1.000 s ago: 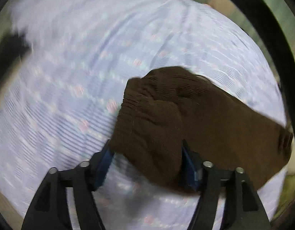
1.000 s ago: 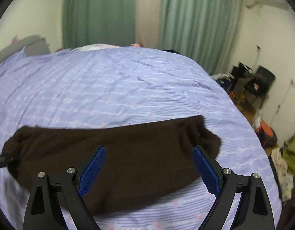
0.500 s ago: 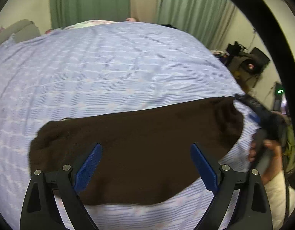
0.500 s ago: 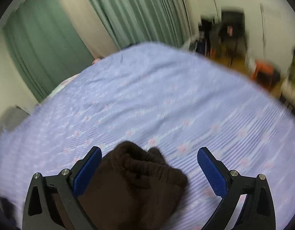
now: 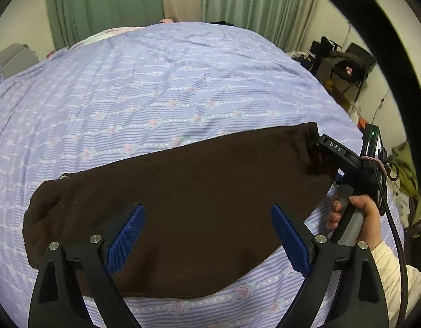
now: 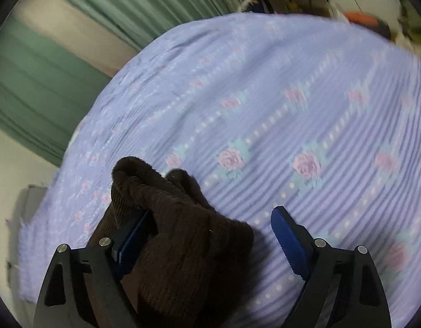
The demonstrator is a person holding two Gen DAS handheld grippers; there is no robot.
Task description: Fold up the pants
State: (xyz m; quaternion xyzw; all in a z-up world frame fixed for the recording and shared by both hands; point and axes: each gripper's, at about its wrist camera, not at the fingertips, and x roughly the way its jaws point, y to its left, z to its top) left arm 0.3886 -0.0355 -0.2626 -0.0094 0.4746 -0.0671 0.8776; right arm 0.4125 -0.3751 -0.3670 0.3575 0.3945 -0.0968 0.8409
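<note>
— Green curtains (image 5: 106, 8) hang behind a bed covered with a lilac bedspread (image 5: 161, 87) printed with stripes and small roses. Where are the pants?

— On that bedspread. The brown pants (image 5: 199, 205) lie flat in a long folded band across the near part of the bed, one end at the left of the left wrist view, the ribbed end toward the right.

— And the left gripper (image 5: 207, 235)?

— It hovers over the middle of the band with its blue pads (image 5: 125, 240) spread wide. Nothing is pinched between them; the cloth lies flat below.

— The right gripper (image 6: 210, 235)?

— It is at the ribbed end of the pants. From the right wrist view, the bunched cuff sits between the jaws, draped over the left pad, while the right pad (image 6: 289, 243) stands clear of the cloth over the bedspread. The jaws are closing, but they do not clamp the fabric.

— Can you see it from the other side?

— Yes, in the left wrist view the right gripper (image 5: 319, 147) meets the end of the pants, held by a hand (image 5: 358, 216) in a cream sleeve (image 5: 390, 270). Beyond the bed's right edge stands a dark chair (image 5: 347, 63) amid clutter.
</note>
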